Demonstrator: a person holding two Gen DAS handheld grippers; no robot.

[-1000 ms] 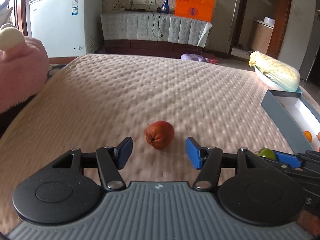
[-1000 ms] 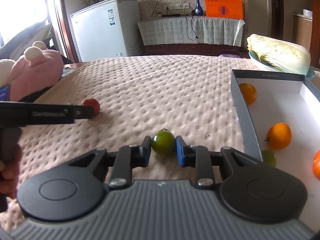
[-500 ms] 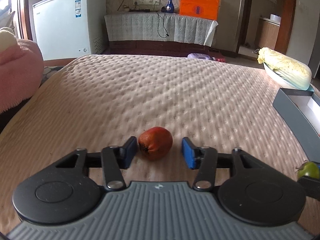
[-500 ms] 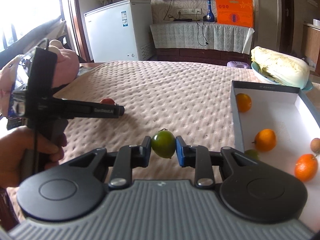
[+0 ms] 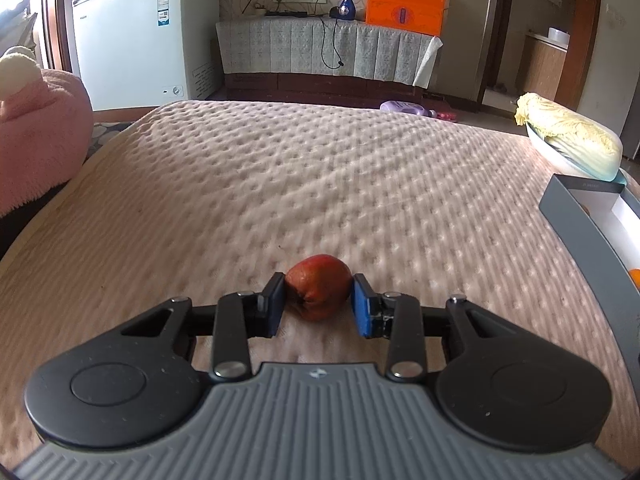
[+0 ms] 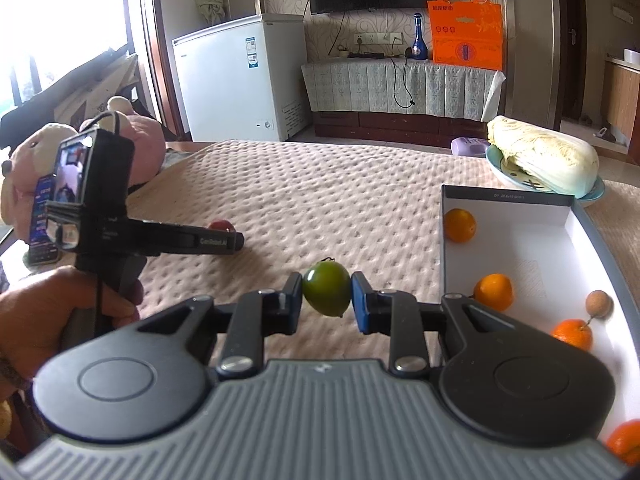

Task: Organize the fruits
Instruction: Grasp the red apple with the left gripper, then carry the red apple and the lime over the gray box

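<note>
My left gripper (image 5: 318,304) is shut on a wrinkled red fruit (image 5: 318,293) that rests low on the pink quilted bed (image 5: 320,184). My right gripper (image 6: 326,296) is shut on a green fruit (image 6: 326,292) and holds it above the bed. In the right wrist view the left gripper (image 6: 236,240) shows at the left with the red fruit (image 6: 221,225) just behind its tip. A grey box with a white inside (image 6: 532,240) lies to the right and holds several oranges (image 6: 460,225) and a small brown fruit (image 6: 599,304).
A napa cabbage on a plate (image 6: 544,160) sits beyond the box. Pink plush toys (image 6: 136,148) lie at the bed's left edge. A white freezer (image 6: 240,80) and a draped cabinet (image 6: 400,88) stand past the bed's far edge.
My left gripper moved up to the red fruit and closed on it. My right gripper lifted the green fruit off the bed, still shut on it.
</note>
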